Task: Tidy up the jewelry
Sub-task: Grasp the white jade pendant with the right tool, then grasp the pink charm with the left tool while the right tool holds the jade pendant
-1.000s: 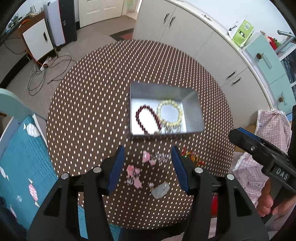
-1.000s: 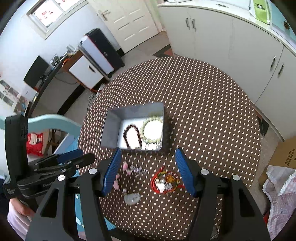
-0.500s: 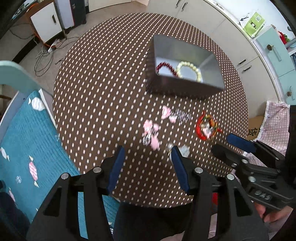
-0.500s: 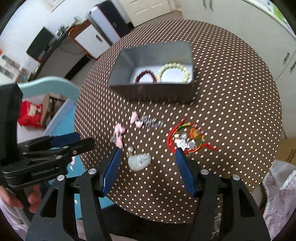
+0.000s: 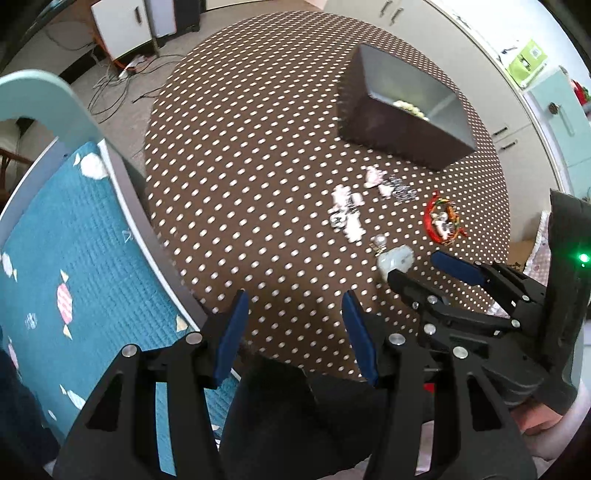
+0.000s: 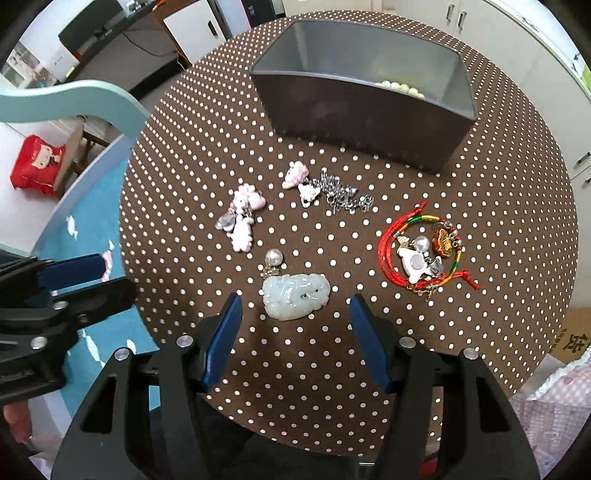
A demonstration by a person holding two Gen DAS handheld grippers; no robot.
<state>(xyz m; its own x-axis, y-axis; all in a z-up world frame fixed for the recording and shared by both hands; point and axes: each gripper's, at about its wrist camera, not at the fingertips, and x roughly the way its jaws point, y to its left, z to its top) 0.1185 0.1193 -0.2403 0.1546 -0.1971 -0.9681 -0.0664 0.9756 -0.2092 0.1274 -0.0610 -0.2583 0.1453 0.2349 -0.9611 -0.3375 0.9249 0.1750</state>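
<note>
On the brown dotted table (image 6: 498, 177), a pale green jade pendant (image 6: 295, 295) lies flat just ahead of my right gripper (image 6: 294, 301), which is open above it without touching. Beside it are a pearl (image 6: 274, 256), pink charms (image 6: 243, 214), a silver chain (image 6: 343, 194) and a red cord bracelet (image 6: 421, 251). Behind them the grey metal box (image 6: 354, 122) holds yellow beads (image 6: 400, 86). My left gripper (image 5: 294, 297) hangs open and empty over the table's near edge. The left wrist view also shows the pendant (image 5: 397, 258) at the right gripper (image 5: 417, 267).
A light blue chair with a teal cushion (image 5: 74, 258) stands close against the table's left side. White cabinets (image 6: 517, 22) line the back. A cardboard box (image 6: 569, 339) and pink checked cloth (image 6: 554, 398) sit at the right, and a red package (image 6: 37, 166) at the far left.
Both grippers have sunk and drawn back toward the table's near edge. The box now looks farther off and the loose jewelry nearer. The right gripper now frames the jade pendant. Both stay open.
</note>
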